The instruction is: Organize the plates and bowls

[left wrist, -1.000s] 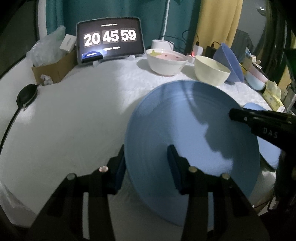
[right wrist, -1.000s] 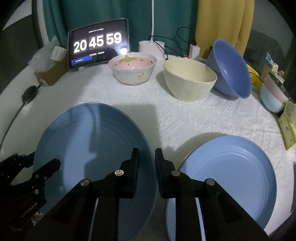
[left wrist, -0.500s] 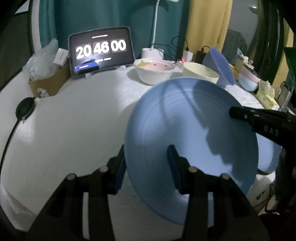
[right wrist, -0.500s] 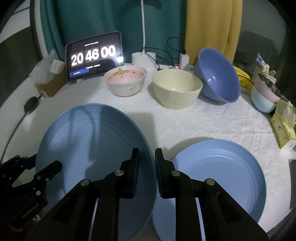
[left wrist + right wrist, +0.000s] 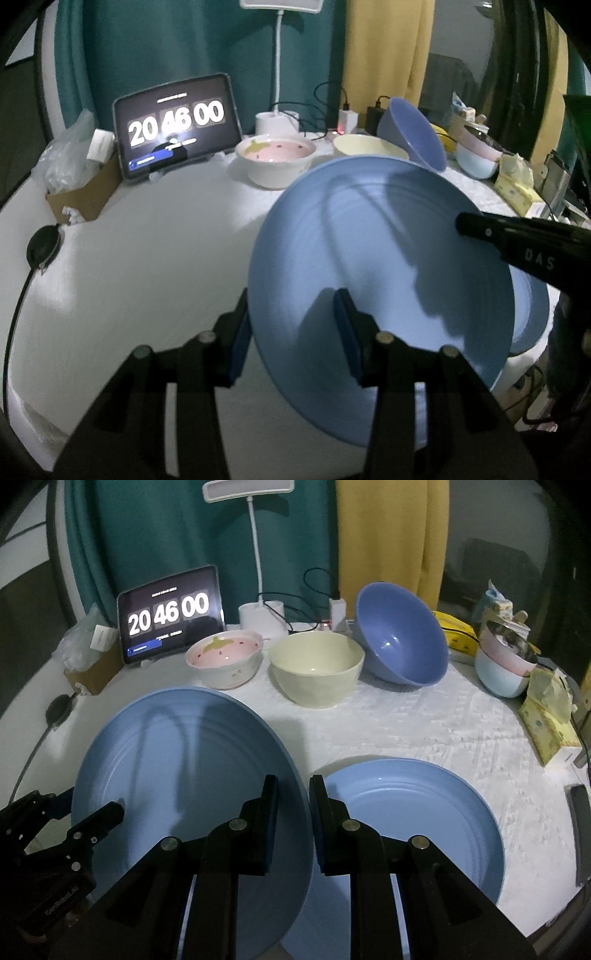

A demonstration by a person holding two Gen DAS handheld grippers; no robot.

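Blue plate (image 5: 184,775) is up off the tabletop (image 5: 424,723), tilted, gripped on both sides. On its left rim the left tool (image 5: 291,332) has one pad under and one pad on top, so it's clamped on the plate. On the right rim the right tool (image 5: 291,812) pinches it too, jaws narrow with the edge between them. Just right of that, a second blue plate (image 5: 417,819) lies flat near the front edge of the tabletop, partly tucked under the lifted one.

Along the back edge, left to right: a tablet clock (image 5: 170,613), a pink strawberry bowl (image 5: 225,661), a cream bowl (image 5: 316,668), then a blue bowl (image 5: 400,642) tipped on its side. Pastel bowls (image 5: 502,668) sit stacked at the far right edge.
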